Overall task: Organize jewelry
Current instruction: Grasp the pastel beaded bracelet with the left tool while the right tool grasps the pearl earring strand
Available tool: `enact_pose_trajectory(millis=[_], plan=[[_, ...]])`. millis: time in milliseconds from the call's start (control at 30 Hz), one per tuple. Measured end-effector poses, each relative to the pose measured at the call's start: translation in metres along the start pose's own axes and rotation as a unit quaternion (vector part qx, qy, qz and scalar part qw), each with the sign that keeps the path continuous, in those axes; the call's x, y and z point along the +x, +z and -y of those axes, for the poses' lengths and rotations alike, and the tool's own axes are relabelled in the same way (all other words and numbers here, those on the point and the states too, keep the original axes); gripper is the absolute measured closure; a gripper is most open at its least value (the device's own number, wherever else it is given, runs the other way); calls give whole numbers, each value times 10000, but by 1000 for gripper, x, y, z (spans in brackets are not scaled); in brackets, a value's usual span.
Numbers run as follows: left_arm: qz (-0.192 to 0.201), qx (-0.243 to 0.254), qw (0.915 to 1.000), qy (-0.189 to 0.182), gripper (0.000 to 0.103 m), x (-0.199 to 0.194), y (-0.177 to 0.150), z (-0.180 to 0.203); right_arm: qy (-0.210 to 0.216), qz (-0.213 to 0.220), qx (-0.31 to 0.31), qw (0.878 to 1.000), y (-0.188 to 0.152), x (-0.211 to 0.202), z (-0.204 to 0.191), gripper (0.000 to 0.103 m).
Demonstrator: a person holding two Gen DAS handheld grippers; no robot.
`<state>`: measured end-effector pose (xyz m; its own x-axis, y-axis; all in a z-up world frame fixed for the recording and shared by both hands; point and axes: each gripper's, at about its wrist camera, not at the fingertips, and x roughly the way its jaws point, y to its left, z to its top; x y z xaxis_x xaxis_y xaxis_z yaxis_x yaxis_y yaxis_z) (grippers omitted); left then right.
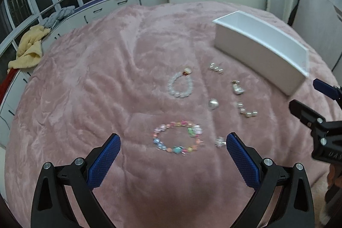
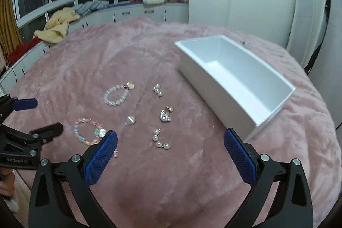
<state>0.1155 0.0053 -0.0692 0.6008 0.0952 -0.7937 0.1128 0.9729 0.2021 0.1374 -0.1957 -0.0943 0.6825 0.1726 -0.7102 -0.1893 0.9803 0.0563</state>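
A multicoloured pastel bead bracelet (image 1: 176, 139) lies on the pink plush bed blanket (image 1: 96, 78), nearest the left tongs (image 1: 173, 151), which gape wide and empty. Beyond it lie a white bead bracelet (image 2: 116, 95) and pearl earrings (image 2: 159, 140). The empty white rectangular box (image 2: 235, 78) sits right. The right tongs (image 2: 170, 145) gape empty.
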Motion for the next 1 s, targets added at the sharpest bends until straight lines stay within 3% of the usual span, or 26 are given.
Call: enact_pose_trajectory(millis=[300, 400, 567, 633, 767, 833, 1000], plan=[[-536, -457, 9975, -86, 3, 55, -11, -31, 291, -479, -269, 9981, -9, 67, 0, 12], [-626, -334, 9974, -128, 3, 66, -15, -32, 308, -708, -397, 9962, -15, 85, -4, 19], [-856, 55, 9962, -136, 3, 82, -22, -20, 287, -912, -482, 9943, -25, 102, -7, 21], [-956, 143, 9952, -119, 3, 89, -23, -16, 292, -975, -498, 9936, -28, 106, -8, 25], [-1059, 287, 9939, -51, 4, 97, -26, -11, 388, -1239, -518, 9902, -36, 117, -7, 43], [-1017, 338, 9942, -30, 6, 96, -26, -10, 440, -1300, -497, 9893, -40, 120, -5, 45], [-1111, 143, 9932, -328, 28, 98, -26, -14, 553, -1291, -394, 9893, -42, 119, 0, 66]])
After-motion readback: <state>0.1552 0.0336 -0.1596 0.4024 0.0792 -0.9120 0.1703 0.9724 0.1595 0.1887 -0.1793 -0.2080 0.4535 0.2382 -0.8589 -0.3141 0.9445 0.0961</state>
